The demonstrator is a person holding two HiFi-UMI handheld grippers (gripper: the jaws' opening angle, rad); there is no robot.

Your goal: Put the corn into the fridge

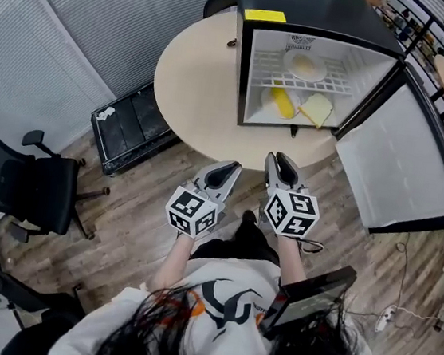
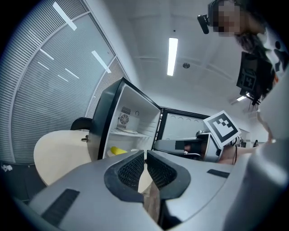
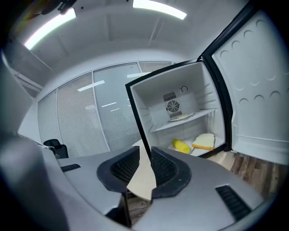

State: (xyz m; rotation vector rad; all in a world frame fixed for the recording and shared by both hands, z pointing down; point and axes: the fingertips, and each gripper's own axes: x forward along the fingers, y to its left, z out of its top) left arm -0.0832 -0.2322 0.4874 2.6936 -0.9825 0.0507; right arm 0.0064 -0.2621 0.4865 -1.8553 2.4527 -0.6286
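The yellow corn [image 1: 282, 102] lies on a white plate on the bottom shelf of the small black fridge [image 1: 323, 8], whose door [image 1: 401, 154] stands wide open to the right. Both gripper views also catch the corn [image 2: 118, 151] [image 3: 181, 145] inside. My left gripper [image 1: 227, 169] hovers over the wooden floor short of the table edge, its pads almost touching and empty [image 2: 145, 155]. My right gripper [image 1: 282, 161] is beside it, pointing at the fridge, with a small gap between the pads and nothing held [image 3: 145, 153].
The fridge stands on a round beige table [image 1: 194, 81]. A bread slice [image 1: 316, 109] lies beside the corn, and a plate [image 1: 305, 65] rests on the upper wire shelf. A black office chair [image 1: 21, 180] and a black case [image 1: 132, 125] sit on the floor to the left.
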